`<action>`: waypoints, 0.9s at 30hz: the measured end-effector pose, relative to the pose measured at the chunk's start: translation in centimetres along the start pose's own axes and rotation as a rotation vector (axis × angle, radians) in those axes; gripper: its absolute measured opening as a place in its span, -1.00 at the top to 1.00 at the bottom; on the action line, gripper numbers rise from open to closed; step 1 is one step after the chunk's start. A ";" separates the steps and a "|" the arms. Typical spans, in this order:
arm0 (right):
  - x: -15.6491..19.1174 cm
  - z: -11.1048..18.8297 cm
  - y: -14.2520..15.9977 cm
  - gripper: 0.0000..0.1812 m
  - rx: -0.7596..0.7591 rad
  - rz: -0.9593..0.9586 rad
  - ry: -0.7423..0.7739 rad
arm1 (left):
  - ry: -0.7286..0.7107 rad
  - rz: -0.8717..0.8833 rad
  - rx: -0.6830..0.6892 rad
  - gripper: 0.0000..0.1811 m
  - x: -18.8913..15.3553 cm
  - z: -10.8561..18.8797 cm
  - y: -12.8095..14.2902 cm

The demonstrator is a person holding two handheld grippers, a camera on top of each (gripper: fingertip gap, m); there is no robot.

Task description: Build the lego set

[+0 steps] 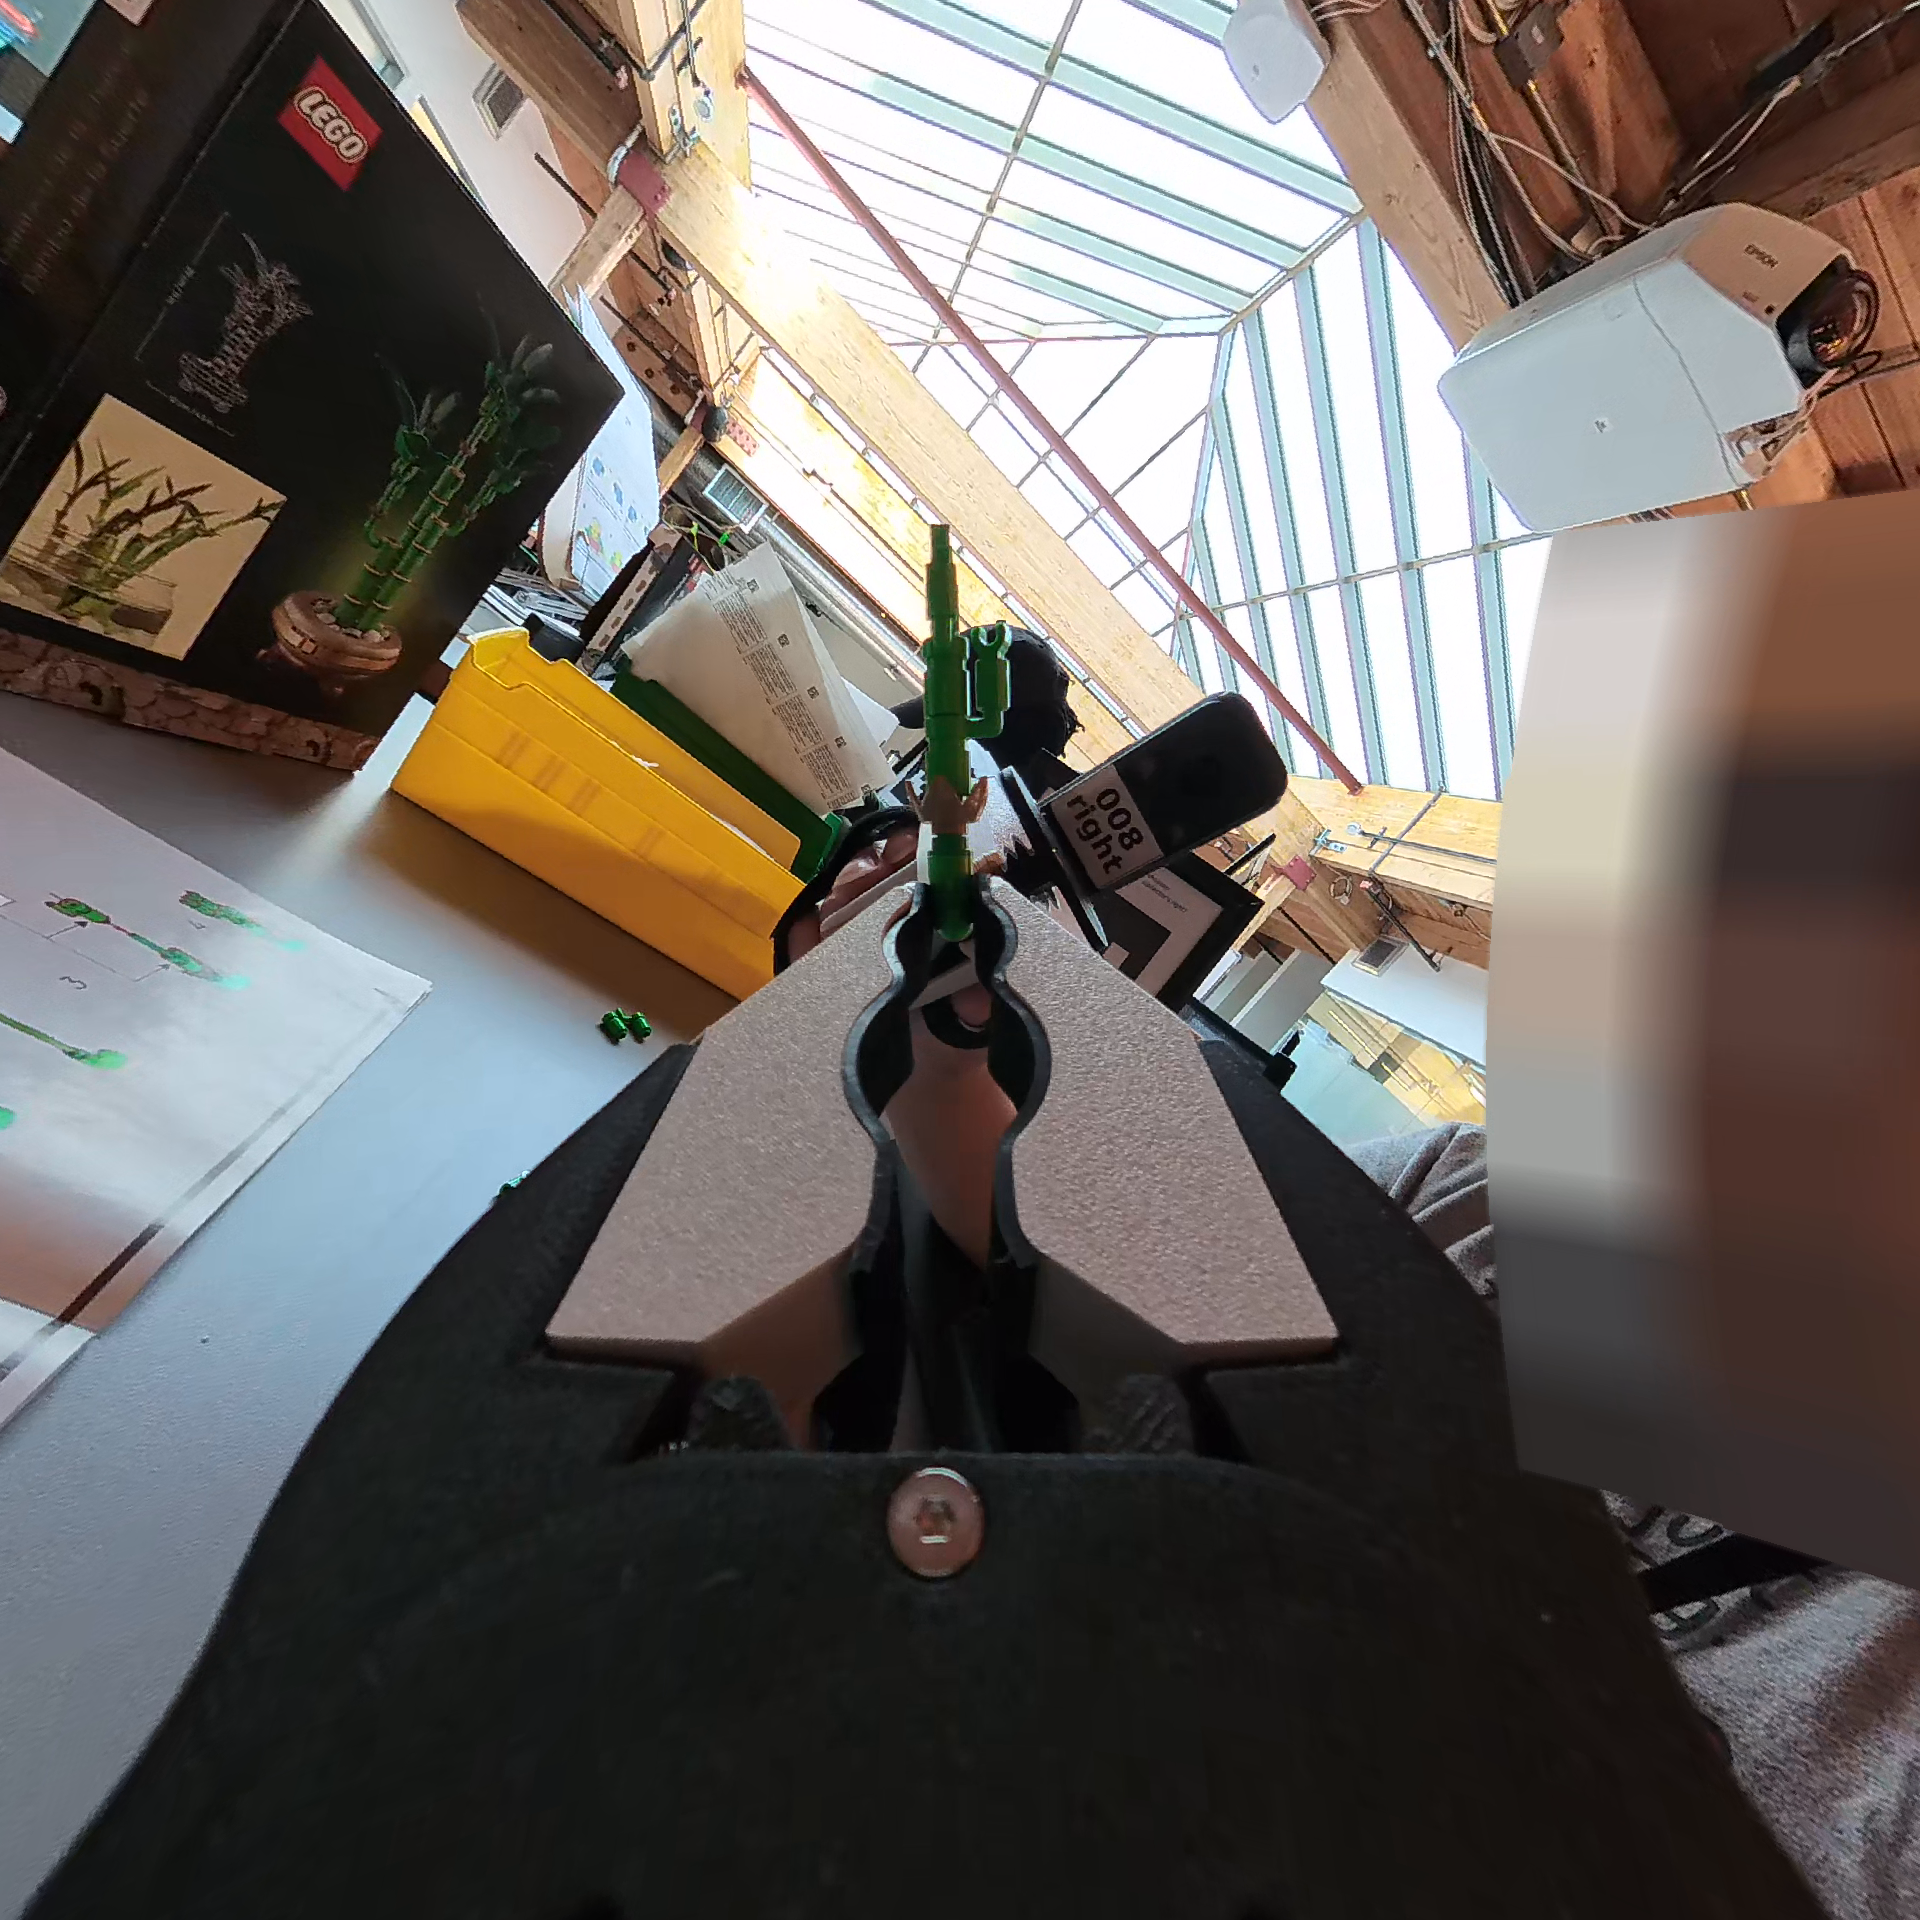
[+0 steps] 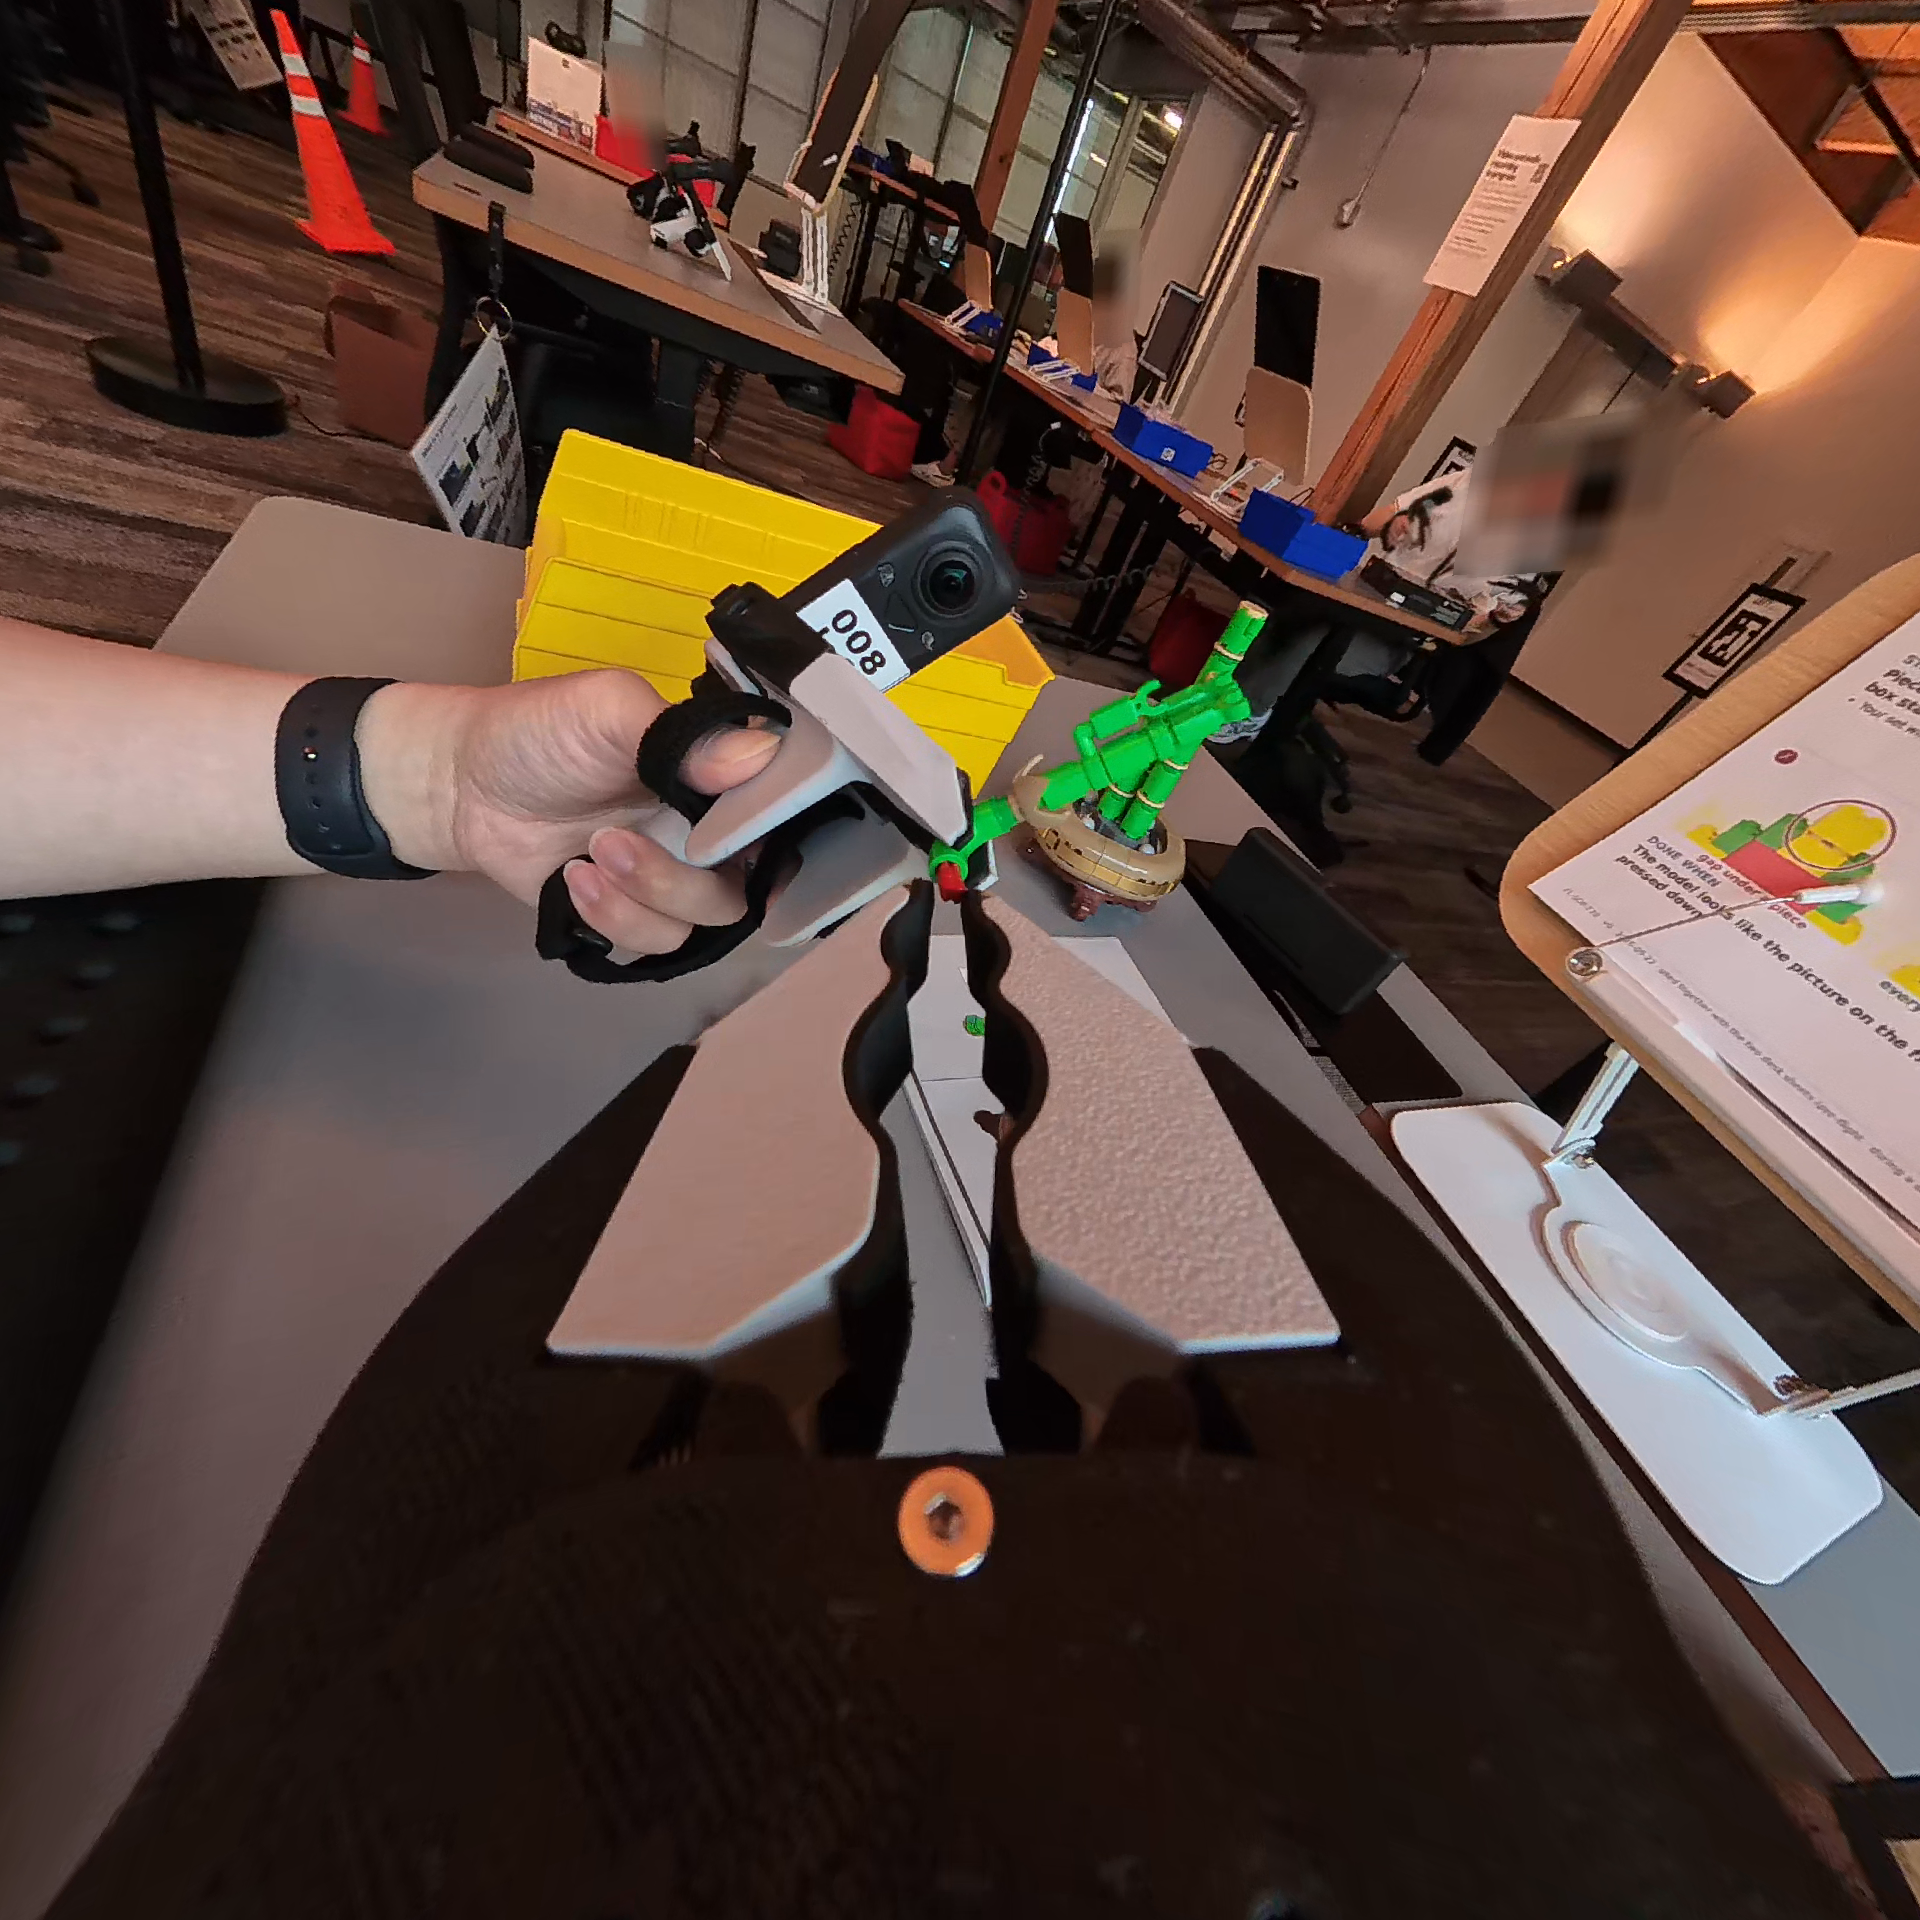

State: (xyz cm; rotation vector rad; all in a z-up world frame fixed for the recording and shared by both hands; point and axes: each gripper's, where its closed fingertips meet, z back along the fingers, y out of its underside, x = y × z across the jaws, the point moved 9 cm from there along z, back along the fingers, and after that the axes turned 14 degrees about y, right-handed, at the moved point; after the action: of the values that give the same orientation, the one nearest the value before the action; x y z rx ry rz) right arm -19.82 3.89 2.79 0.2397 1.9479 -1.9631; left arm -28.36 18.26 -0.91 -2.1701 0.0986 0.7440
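My left gripper (image 1: 948, 920) is shut on the lower end of a green bamboo stalk (image 1: 943, 665) that carries a tan leaf ring and a side clip. It holds the stalk in the air, pointing away from me. In the right wrist view a hand holds this gripper (image 2: 958, 854), and the stalk (image 2: 1117, 753) slants up to the right. My right gripper (image 2: 942, 902) is closed to a narrow gap on a small red piece (image 2: 948, 881) at the stalk's bottom end. Behind them a tan pot with shorter green stalks (image 2: 1107, 857) stands on the table.
A yellow bin (image 2: 665, 582) stands at the table's far side, also in the left wrist view (image 1: 582, 790). The set's black box (image 1: 270, 416) and an open instruction booklet (image 1: 156, 1018) lie to the left. Small green pieces (image 1: 623, 1027) lie loose. A white stand with an instruction board (image 2: 1704, 1351) is on the right. The grippers are tip to tip, or close to it.
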 end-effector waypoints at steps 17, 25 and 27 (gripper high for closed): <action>0.1 0.0 0.0 0.97 -0.019 0.011 -0.008 | 0.010 0.012 0.017 0.94 0.2 -0.4 0.3; 0.3 0.4 0.3 0.98 -0.055 0.105 -0.022 | 0.017 0.023 0.044 0.94 0.2 -0.7 0.6; 0.4 0.5 0.4 0.98 -0.075 0.153 -0.009 | 0.012 0.012 0.053 0.94 0.2 -0.8 0.7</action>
State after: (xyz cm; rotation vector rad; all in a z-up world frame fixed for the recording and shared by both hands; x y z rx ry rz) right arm -20.01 3.32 2.32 0.3484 1.9327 -1.7881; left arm -28.06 17.31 -1.07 -2.1258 0.1355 0.7273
